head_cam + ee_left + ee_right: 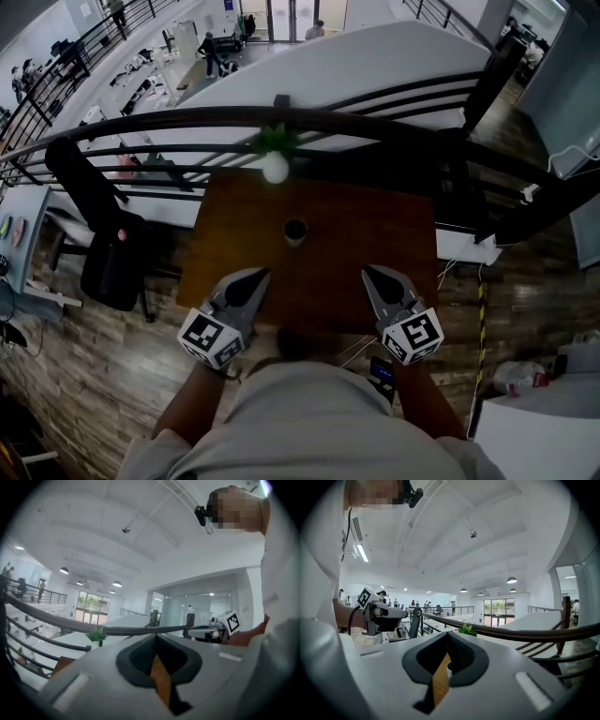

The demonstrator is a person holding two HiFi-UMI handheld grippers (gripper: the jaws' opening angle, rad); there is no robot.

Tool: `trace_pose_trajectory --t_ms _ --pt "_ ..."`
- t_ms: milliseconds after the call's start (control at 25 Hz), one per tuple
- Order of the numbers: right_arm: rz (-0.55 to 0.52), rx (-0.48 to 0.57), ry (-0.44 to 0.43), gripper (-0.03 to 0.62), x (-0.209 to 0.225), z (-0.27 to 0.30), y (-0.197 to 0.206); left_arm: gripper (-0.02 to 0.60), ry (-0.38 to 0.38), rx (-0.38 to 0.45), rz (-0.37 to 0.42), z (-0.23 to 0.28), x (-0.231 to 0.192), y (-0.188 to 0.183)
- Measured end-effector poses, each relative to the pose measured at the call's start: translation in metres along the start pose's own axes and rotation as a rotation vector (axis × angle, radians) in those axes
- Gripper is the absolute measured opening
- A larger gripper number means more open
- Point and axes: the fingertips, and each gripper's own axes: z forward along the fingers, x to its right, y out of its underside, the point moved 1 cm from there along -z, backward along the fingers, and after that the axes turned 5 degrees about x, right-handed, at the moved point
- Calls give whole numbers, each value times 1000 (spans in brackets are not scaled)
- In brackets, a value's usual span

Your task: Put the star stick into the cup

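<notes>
Cup point(295, 231) stands upright mid-table point(394, 234), well apart from both grippers; potted plant point(275, 161) sits at the far edge beyond it, under the railing point(187, 117). Left gripper point(262, 274) and right gripper point(368, 272) are at the near edge, jaws pressed together on nothing; chair point(112, 267) stands left of the table.

- The cup point(448, 668): only a pale sliver shows through the gap behind the right gripper point(447, 637)'s meeting jaw tips.
- In the head view, its inside is too dark to read.
- The table point(375, 234): its edge behind the left gripper point(262, 275) is covered by the person's torso point(309, 412).
</notes>
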Motion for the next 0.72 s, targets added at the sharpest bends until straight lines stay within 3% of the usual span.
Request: trace_pose_trajectory --t_ms 480,720 --pt "49 -18 -56 5 -15 -151 56 3 -54 -69 -15 -12 159 72" --pt "58 -23 -70 5 -24 -195 55 3 -69 -69 -1 -26 200 65"
